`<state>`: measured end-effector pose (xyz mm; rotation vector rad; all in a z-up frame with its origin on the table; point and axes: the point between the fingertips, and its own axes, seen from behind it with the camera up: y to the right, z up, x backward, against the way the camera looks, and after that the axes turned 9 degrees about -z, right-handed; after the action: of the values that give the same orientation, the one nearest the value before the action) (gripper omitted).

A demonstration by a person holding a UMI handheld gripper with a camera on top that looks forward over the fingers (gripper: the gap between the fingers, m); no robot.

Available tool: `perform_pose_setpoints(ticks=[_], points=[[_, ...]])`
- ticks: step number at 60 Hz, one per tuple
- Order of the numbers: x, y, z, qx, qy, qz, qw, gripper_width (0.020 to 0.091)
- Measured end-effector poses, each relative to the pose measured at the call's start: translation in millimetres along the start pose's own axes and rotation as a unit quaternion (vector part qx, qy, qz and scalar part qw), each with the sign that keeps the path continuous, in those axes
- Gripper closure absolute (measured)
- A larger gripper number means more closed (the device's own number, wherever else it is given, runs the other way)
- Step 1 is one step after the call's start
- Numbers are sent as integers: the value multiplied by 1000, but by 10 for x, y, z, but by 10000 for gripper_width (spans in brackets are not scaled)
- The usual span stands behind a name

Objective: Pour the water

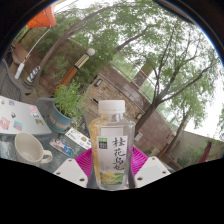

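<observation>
So the gripper has its two white fingers closed in on a plastic bottle, with the magenta pads pressed against its lower sides, so it looks like a proper hold rather than just sitting around it. The bottle stands upright right between the fingers, white cap on top, clear shoulders, and a pale label with green Chinese characters down the front plus a yellowish-green band at the bottom. Can't really tell how full it is. Just off to the left of the fingers there's a white mug sitting on a glass-topped table, handle pointing toward the bottle. Near it, between mug and bottle, lies a small green packet. Behind that is a potted plant in a bluish pot, and some cards or papers are spread on the table further left. Beyond everything it's outdoors: trees, a brick wall and bright sky.
</observation>
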<state>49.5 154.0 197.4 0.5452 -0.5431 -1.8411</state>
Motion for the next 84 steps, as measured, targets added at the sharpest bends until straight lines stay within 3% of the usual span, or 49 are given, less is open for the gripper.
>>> perform_pose_setpoints(ticks=[8,15,24,28,41,47,57,65,73,84], points=[[-51,-209,-596,-188,-74,39,979,631],[-120,-343,-933,-276,-104,64,953,631],[-111,-577,-1203,-300,-124,107,940,630],[-25,-501,-1168,-303,-98,107,942,631],[-52,-550,-1171,-300,-101,116,941,626],[-41,-535,-1185,-303,-117,117,939,495],[246,-534,-1391,-251,-204,127,938,274],[692,-322,-1212,-254,-245,108,930,264],[1385,-41,-820,-280,-312,96,903,269],[2398,407,127,-288,-337,95,891,280]])
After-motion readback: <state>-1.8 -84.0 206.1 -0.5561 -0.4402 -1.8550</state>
